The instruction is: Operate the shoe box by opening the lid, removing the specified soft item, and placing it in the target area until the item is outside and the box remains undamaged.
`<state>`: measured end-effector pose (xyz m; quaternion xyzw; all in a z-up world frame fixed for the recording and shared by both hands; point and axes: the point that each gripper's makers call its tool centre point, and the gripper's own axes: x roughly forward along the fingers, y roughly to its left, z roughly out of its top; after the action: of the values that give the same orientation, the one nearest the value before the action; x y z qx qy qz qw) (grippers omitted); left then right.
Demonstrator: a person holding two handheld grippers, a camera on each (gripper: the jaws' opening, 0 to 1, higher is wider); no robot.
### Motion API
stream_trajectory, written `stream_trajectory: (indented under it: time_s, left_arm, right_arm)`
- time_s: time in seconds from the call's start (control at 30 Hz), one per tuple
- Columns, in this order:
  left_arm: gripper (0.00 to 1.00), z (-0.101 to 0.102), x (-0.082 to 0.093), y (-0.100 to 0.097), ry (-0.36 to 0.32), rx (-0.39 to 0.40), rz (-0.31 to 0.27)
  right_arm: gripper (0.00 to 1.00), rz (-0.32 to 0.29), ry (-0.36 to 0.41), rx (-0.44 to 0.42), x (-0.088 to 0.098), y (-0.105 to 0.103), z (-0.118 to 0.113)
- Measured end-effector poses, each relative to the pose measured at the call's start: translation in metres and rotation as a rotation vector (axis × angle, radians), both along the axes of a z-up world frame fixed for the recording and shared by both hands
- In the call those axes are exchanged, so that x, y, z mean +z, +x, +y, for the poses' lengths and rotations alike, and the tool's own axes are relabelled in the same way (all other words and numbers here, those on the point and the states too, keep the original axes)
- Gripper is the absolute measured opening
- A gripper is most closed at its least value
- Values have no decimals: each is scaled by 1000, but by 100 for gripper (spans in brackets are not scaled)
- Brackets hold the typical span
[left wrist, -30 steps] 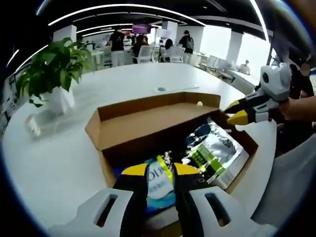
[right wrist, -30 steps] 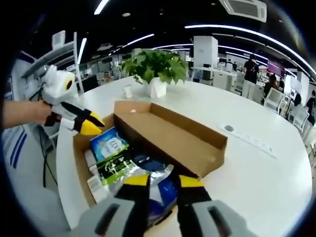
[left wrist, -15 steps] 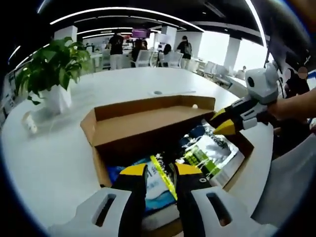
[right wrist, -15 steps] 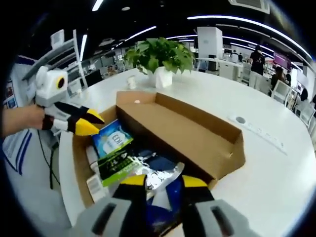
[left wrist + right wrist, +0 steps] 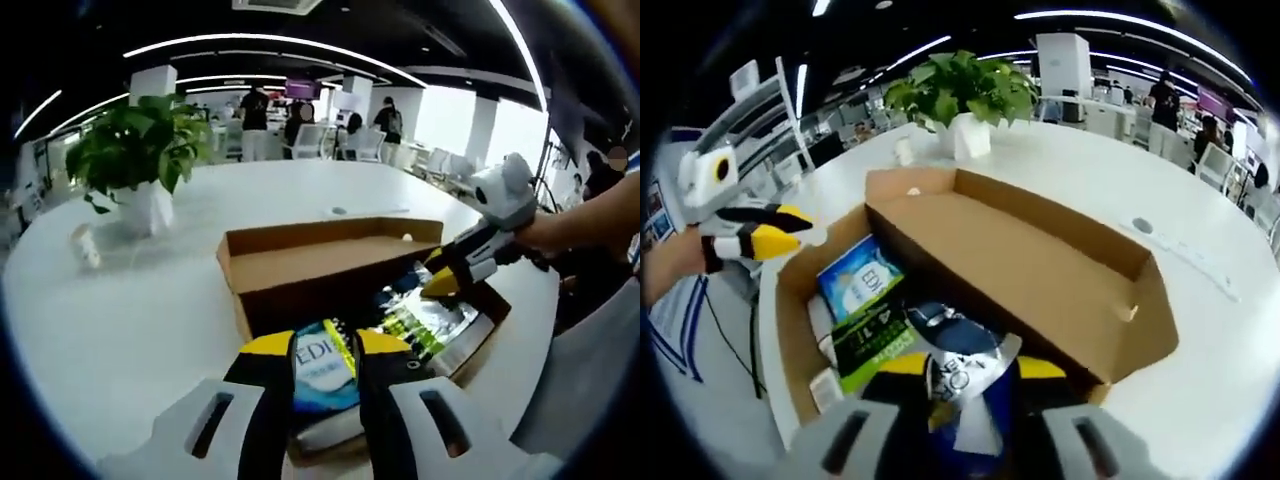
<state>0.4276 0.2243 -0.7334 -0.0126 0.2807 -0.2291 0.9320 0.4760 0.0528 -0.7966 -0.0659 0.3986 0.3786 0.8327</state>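
The brown shoe box [image 5: 300, 275] [image 5: 1040, 270] lies on the white table with its lid folded back and standing up. Inside are a blue "EDI" packet [image 5: 320, 365] [image 5: 860, 280], a green-and-silver pouch [image 5: 420, 315] [image 5: 875, 340] and a blue-and-silver soft pouch [image 5: 960, 375]. My right gripper [image 5: 972, 367] [image 5: 437, 287] is down in the box, open, with the blue-and-silver pouch standing between its jaws and hiding their inner faces. My left gripper [image 5: 326, 345] [image 5: 790, 228] hovers open over the box's near end, above the blue packet, holding nothing.
A potted plant [image 5: 135, 150] [image 5: 960, 95] in a white pot and a small white bottle [image 5: 85, 245] [image 5: 903, 150] stand beyond the box. A round cable port [image 5: 340, 210] [image 5: 1143, 227] sits in the table. The person's arm [image 5: 590, 215] reaches in. People and chairs are far behind.
My right gripper has sunk lower into the box, and the blue-and-silver pouch now rises between its jaws. My left gripper has drawn back a little from the box's end.
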Motion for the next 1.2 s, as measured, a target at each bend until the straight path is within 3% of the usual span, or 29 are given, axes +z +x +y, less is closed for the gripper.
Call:
stream_trajectory:
  time_s: [0.2,0.3,0.33,0.63,0.97,1.2]
  left_arm:
    - [22,5,2,-10,-1,24,-8]
    - [22,7,2,-11,-3,33,-8]
    - [22,7,2,-11,-4,34,-9]
    - [22,5,5,-14,7,23,-11]
    - [22,4,4,-13,8,12,-11]
    - [22,6,2,-12,-1,13,-12]
  right_arm:
    - [17,-8,54,-23,7,-4,4]
    - [7,3,152,-39,17,-6,13]
    - [6,7,153,-38,17,-7,14]
    - [10,18,117,-9,11,-14,15]
    - [17,88,73,16,-1,-26,18]
    - [16,108,98,46,-5,-33,28]
